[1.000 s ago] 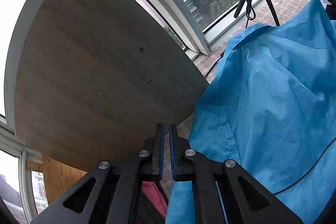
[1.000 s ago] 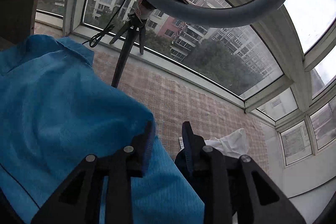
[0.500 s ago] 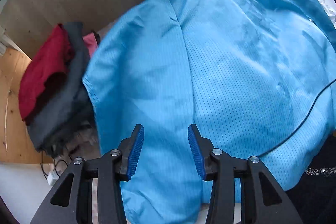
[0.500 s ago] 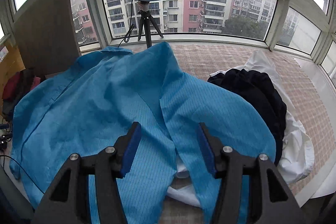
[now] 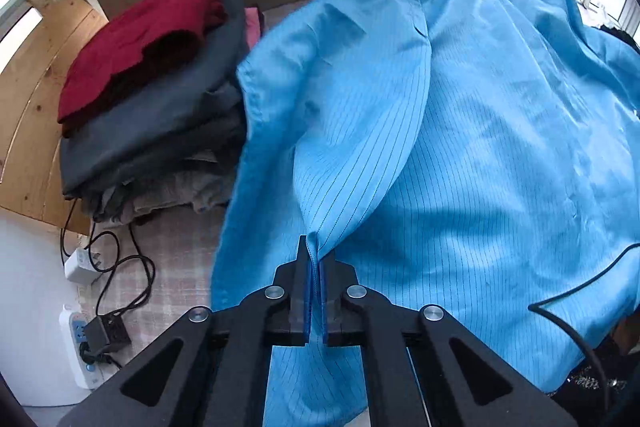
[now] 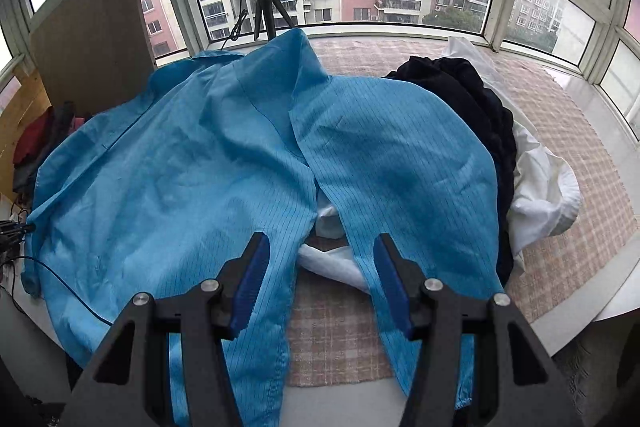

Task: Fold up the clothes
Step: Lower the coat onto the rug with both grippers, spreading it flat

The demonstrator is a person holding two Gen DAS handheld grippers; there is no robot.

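Now: left gripper [image 5: 314,259] jaws just closed, clamped on a raised fold of the blue striped garment [image 5: 460,147]. Right gripper [image 6: 320,279] jaws apart, hovering over the garment's split front, nothing between them. Garment spread across the checked mat [image 6: 336,339], beside a folded stack [image 5: 152,99].

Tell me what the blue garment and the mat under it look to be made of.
Blue garment: thin, smooth woven cloth, probably synthetic. It has a slight sheen, fine dark pinstripes and soft folds.
Checked mat: coarser woven textile, matt, with a pink and beige plaid and a visible weave. The fibre cannot be told from these views.
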